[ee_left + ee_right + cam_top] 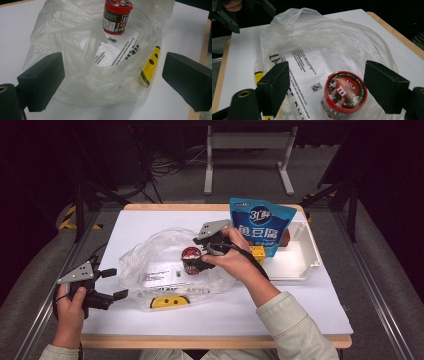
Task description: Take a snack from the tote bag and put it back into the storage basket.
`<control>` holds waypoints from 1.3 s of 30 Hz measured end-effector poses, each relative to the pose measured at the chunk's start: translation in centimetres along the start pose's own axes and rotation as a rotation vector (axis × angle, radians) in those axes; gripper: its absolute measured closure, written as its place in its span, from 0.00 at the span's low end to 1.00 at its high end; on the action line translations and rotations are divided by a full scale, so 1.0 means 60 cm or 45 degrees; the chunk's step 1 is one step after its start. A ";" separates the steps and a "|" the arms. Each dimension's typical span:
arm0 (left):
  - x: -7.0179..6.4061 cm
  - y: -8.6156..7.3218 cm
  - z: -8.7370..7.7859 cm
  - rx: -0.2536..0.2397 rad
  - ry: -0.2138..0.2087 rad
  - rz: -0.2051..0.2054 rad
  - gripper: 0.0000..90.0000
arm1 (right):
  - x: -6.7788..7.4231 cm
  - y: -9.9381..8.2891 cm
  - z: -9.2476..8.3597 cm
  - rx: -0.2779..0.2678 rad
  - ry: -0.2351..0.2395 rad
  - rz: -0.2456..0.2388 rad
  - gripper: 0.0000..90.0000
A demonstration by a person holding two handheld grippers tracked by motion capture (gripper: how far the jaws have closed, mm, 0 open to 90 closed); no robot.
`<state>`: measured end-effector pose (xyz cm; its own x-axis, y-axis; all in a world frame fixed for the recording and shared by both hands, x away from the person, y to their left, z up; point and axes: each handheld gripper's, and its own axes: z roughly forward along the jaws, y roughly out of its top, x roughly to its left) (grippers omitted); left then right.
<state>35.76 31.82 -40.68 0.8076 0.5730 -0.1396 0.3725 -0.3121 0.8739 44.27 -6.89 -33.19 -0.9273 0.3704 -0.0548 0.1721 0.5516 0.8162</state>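
Broadly, white counter [280,310] underneath everything, wooden edge along the near side. On it, toward the far right, a white tray [300,257], and leaning at its left end a blue snack pouch [260,222] with white lettering, a small yellow block [258,252] at the pouch's foot. Left of the tray, a crumpled clear plastic bag [160,265], mouth open, printed text on the lower sheet and a yellow smiley strip [170,302] along its near edge. Inside the bag, upright on the printed sheet, a red-lidded candy tub [345,93], dark label on the side, cartoon figure on the lid. Right hand-held gripper [334,92] reaching into the bag's mouth from the right, jaws spread wide on either side of the tub, apart from it, holding nothing. Left hand-held gripper [112,80] at the bag's left end near the counter's edge, jaws wide open, pointed at the bunched plastic between them but not clamped on it.
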 end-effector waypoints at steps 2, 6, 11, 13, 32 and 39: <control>0.000 0.000 0.000 0.001 0.001 0.007 0.05 | -0.002 -0.001 0.011 0.013 0.004 0.006 0.24; 0.000 0.000 0.000 -0.001 -0.002 0.001 0.05 | -0.007 -0.003 0.023 0.021 0.000 0.013 0.24; 0.000 0.000 -0.001 -0.001 -0.001 0.003 0.05 | -0.015 -0.008 0.043 0.045 -0.003 0.017 0.24; 0.000 0.000 0.000 -0.001 -0.002 0.001 0.05 | -0.017 -0.010 0.049 0.048 -0.002 0.012 0.24; 0.001 -0.001 -0.002 -0.002 -0.005 -0.004 0.05 | -0.045 -0.040 0.102 0.128 -0.023 0.045 0.17; 0.001 -0.001 -0.002 -0.004 -0.002 -0.001 0.05 | -0.046 -0.049 0.118 0.198 -0.046 0.045 0.16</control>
<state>35.76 31.96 -40.67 0.8081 0.5719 -0.1407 0.3714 -0.3095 0.8754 48.65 -4.25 -39.49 -0.9077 0.4166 -0.0503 0.2565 0.6456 0.7193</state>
